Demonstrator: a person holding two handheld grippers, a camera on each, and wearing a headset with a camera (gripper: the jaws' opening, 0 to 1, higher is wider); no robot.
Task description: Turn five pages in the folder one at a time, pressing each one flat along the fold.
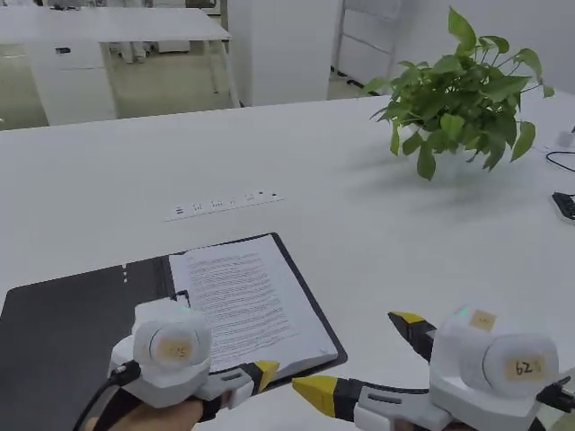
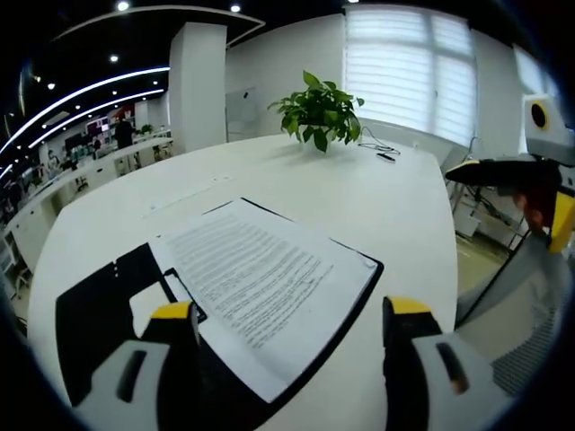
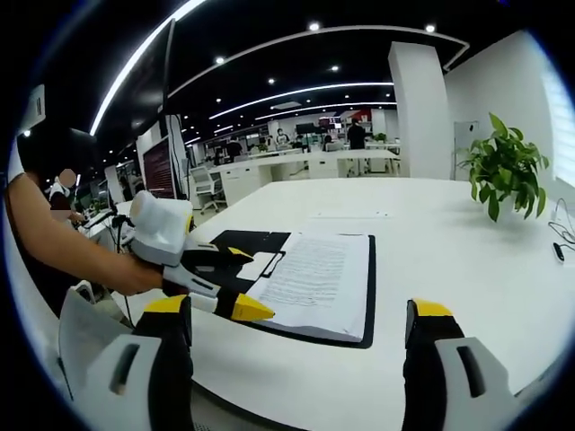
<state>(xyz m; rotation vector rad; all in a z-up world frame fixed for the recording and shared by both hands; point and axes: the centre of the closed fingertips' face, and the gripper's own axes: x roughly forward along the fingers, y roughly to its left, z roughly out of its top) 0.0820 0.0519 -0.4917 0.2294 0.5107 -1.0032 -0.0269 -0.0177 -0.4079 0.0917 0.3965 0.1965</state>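
Open folder [image 1: 63, 332] lies left of right gripper [image 3: 298, 307], spine near-to-far; left gripper [image 2: 289, 310] nearer, at page [image 1: 238, 296] edge; both jaws apart, empty.

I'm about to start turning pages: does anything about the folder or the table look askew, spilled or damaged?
Nothing stands out. The folder lies open and flat on the table, its printed pages in a neat stack on the right half. The plant stands upright. The left gripper and right gripper are open.
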